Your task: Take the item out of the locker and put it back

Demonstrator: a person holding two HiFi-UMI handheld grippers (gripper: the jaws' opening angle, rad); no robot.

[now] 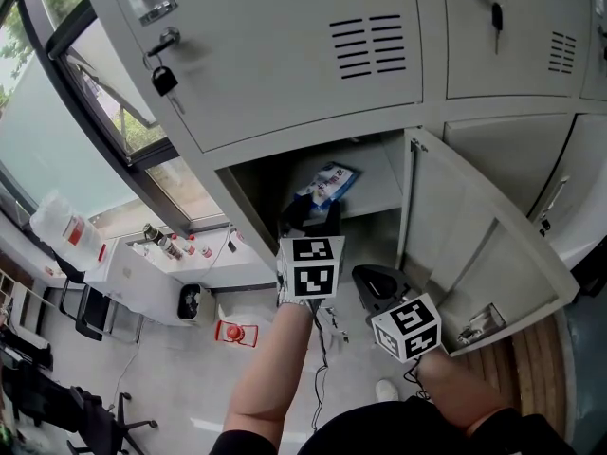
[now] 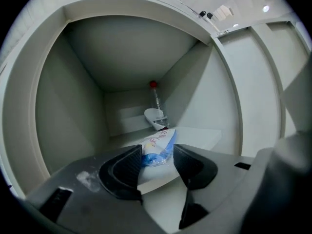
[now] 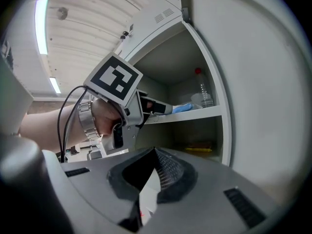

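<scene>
Here, right claw (image 3: 155, 152) pressed together, empty, held back outside locker (image 1: 254, 190). Left claw (image 2: 157, 150) nearer of two, jaws spread wide at shelf (image 2: 209, 136) edge. Blue-white packet (image 2: 164, 139) lies on shelf straight ahead, near end between tips, ungripped, long axis running into locker.

Readable text, my entry for this moment: none legible.

- Packet (image 1: 325, 183) on the locker shelf (image 1: 379, 192): blue-and-white wrapper with red print. The left gripper view shows characters on it, but I cannot read them.
- Left marker cube (image 1: 311, 267) and right marker cube (image 1: 408, 327): black-and-white square patterns, with no letters or digits.
- Bottles (image 1: 171, 245) on the table (image 1: 128, 278) at left: red labels, too small for me to read.
</scene>
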